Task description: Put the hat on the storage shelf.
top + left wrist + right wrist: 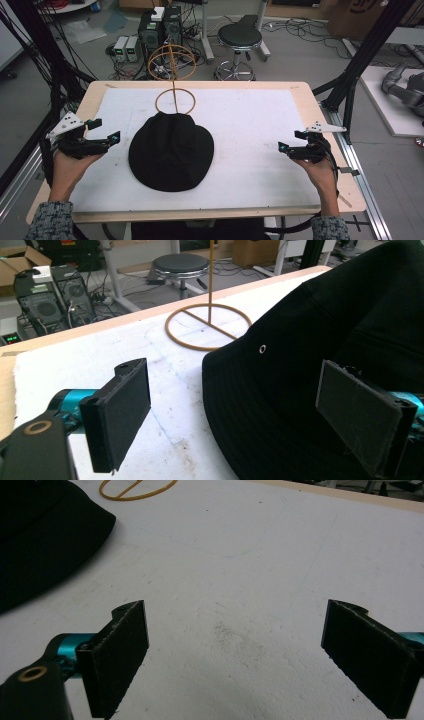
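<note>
A black bucket hat [171,152] lies flat in the middle of the white mat [250,125]. Just behind it stands a wooden hat stand [174,80] with a ring base and a wire-like globe on top. My left gripper [106,129] hovers open to the left of the hat, apart from it. In the left gripper view its pads [122,412] stand wide, with the hat's brim [300,365] and the stand's ring base [207,325] ahead. My right gripper [290,141] is open near the mat's right side. The right gripper [235,655] has bare mat between its jaws; the hat [40,535] is far off.
The wooden table's edge [320,115] frames the mat. Behind the table stand a black stool [240,37] and computer boxes [160,27] among cables. A black frame post [367,50] rises at the right, and a grey machine part [405,87] lies beyond it.
</note>
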Demonstrator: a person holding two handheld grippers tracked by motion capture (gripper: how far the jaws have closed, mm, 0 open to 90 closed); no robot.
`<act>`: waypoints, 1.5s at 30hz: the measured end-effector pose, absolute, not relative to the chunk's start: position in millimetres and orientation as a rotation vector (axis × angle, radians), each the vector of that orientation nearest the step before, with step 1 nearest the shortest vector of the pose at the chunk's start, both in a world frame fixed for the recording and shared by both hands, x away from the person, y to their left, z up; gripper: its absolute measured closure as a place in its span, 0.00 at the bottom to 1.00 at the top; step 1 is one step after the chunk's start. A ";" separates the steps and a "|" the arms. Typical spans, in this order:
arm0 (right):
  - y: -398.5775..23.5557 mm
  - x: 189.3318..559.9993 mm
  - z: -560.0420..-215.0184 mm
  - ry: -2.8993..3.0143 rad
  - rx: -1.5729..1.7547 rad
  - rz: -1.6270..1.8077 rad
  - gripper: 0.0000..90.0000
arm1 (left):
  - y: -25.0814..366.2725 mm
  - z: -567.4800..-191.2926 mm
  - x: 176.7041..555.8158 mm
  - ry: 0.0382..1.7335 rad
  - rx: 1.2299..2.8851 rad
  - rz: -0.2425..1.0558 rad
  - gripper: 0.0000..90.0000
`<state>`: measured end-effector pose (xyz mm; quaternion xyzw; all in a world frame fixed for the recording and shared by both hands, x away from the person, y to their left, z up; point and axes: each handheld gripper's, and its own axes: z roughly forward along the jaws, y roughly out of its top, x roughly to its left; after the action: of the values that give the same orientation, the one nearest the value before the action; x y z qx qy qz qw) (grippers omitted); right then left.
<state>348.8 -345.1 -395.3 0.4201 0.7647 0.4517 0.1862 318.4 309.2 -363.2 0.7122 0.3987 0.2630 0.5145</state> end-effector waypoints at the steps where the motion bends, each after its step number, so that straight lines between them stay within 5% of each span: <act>1: -345.2 348.6 -395.3 2.156 1.184 1.271 0.13 | 309.3 -363.8 318.9 0.959 1.712 0.628 0.16; 45: -341.3 331.3 -407.6 2.189 1.179 1.213 0.13 | 236.0 -326.9 337.9 0.728 1.672 0.482 0.18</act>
<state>331.3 -341.3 -407.6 0.4186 0.7775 0.4307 0.1864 337.9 236.0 -326.9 0.7176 0.3125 0.2066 0.5871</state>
